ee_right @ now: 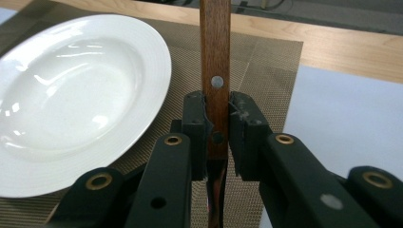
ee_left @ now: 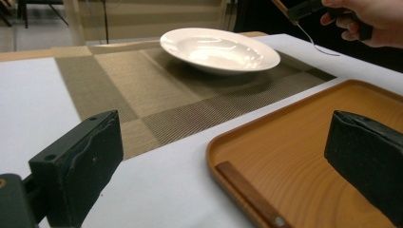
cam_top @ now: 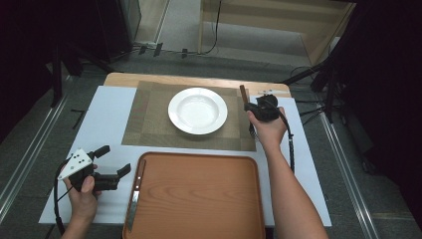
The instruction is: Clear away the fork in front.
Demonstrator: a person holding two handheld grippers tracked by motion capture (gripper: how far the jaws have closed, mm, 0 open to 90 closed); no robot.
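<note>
Right gripper (ee_right: pixel 217 128) is clamped tight on a wooden-handled fork (ee_right: pixel 215 61), jaws pinching the handle just below its rivet, the handle rising straight up between them and the metal shank dropping away underneath. In the high view that gripper (cam_top: pixel 247 106) hangs over the right edge of the woven placemat (cam_top: pixel 149 117), just beside the white plate (cam_top: pixel 197 110), the brown handle poking up toward the far side of the table. From the left gripper view the fork's thin metal end dangles under the hand above the white table cover (ee_left: pixel 38 95), clear of the surface.

Over on the near left, the left gripper (cam_top: pixel 113 164) sits low above the white cover, jaws spread wide with nothing between them, aimed across at the wooden tray (cam_top: pixel 199 194). A wooden-handled knife (cam_top: pixel 135 194) lies inside that tray along its left rim, handle toward the plate, blade toward the person. The plate sits in the middle of the placemat, just beyond the tray.
</note>
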